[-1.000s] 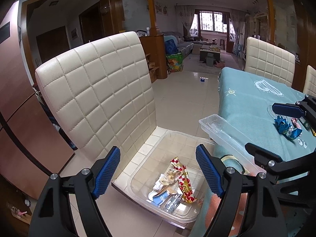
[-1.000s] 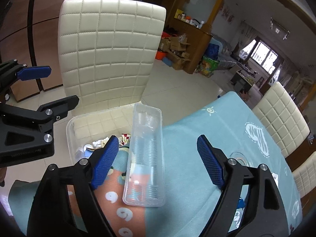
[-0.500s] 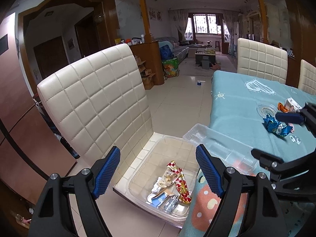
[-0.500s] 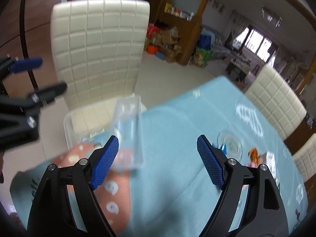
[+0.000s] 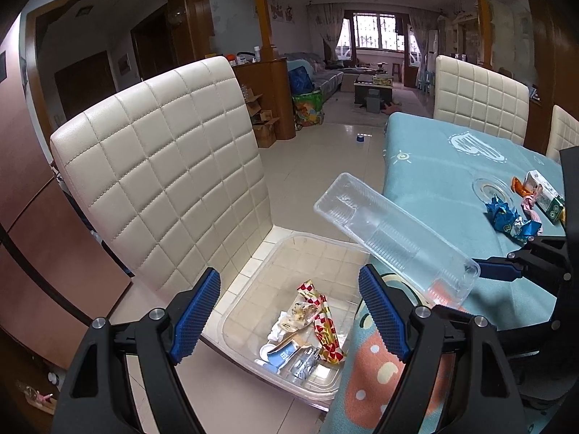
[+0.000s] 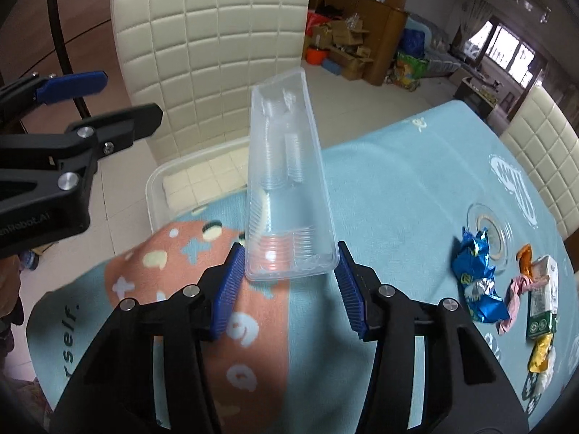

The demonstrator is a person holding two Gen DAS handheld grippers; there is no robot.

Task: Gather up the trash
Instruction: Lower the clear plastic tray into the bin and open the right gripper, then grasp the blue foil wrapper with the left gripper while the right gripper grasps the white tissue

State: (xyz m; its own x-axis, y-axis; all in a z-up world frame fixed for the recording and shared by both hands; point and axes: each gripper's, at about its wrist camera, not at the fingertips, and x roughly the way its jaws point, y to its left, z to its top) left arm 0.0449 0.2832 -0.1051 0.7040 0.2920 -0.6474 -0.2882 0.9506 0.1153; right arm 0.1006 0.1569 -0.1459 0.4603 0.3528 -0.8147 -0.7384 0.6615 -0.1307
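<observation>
The right claw (image 6: 289, 278) now clamps the clear tray (image 6: 286, 181) — lifted off the surface (image 6: 416, 181), no longer lying flat — while the left claw (image 5: 289, 311) stays wide.

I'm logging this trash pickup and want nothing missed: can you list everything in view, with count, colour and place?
Clear plastic ribbed tray: one, transparent, lifted off the table, gripped at its near end.
Clear plastic bin: one, transparent, on the chair seat, holding wrappers.
Red-and-gold wrapper: one, inside the bin.
Crumpled blue foil wrappers: a small cluster, on the tablecloth.
Green-and-white carton: one, lying right of the foil.
Round glass dish: one, clear, on the tablecloth.
Cream quilted chairs: three visible.
Teal tablecloth: one, covering the table.
Left tongs: open, above the bin.
Right tongs: closed on the tray.
</observation>
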